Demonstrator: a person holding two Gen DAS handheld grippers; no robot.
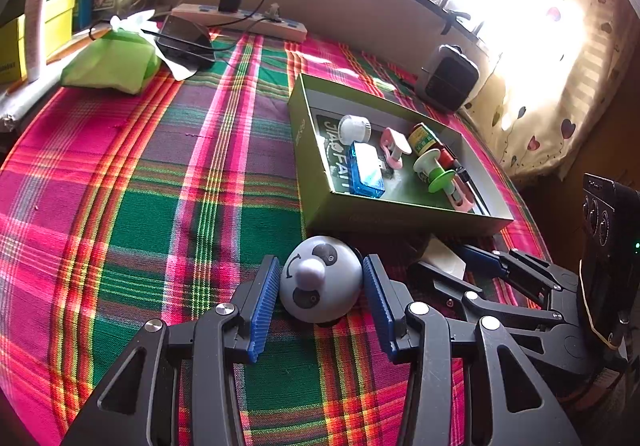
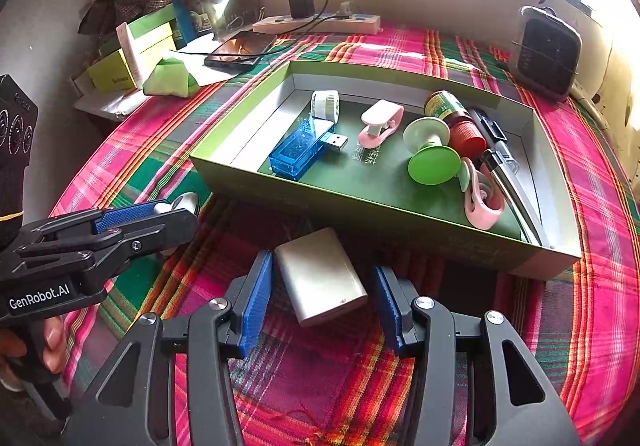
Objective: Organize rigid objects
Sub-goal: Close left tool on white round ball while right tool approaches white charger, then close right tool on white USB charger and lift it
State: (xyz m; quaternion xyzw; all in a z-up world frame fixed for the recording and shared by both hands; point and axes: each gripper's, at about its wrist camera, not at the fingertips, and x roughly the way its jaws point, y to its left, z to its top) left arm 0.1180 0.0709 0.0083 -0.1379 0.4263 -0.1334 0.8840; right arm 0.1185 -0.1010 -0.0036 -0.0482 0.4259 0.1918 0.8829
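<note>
A: Left view: the left gripper straddles a smooth, hard dome toy on the checked cloth, fingers released. Take its sides.

B: Right view: the right gripper brackets a slick, rigid silver case before the tray, fingers unclenched.

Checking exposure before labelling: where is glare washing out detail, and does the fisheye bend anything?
Left wrist view: window blown out white at upper right; box edges bow. Right wrist view: milder window glare along the top; box rim curves, contents sharp.
</note>
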